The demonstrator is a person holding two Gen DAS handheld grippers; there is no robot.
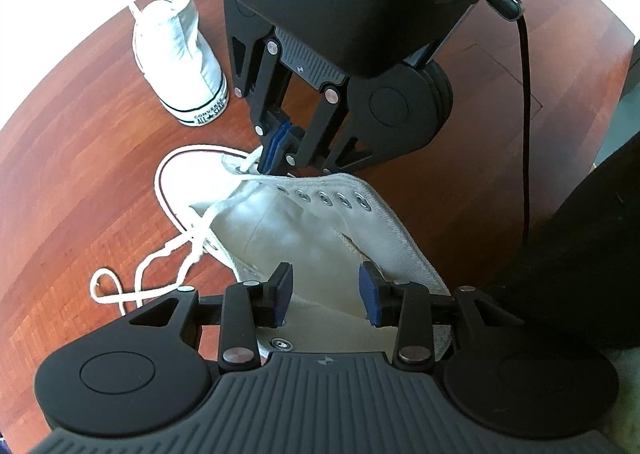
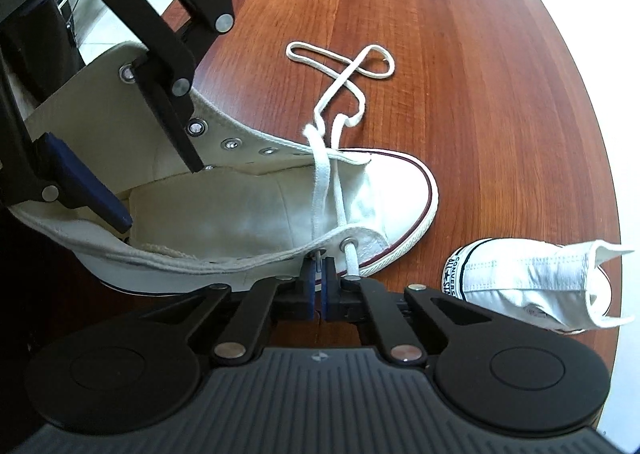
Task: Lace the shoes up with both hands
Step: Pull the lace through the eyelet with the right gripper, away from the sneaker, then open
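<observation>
Shoe [image 2: 224,210]: only toe-end eyelets laced. Right tool [image 2: 318,286] pinched shut on lace [image 2: 320,182] tip; left tool [image 1: 326,294] half open, empty, over collar

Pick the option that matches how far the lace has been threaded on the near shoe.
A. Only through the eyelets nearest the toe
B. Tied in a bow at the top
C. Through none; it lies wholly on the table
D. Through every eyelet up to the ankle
A: the lace crosses the near shoe only by the toe cap, the eyelets further up stand empty, and its loose end loops on the table.
</observation>
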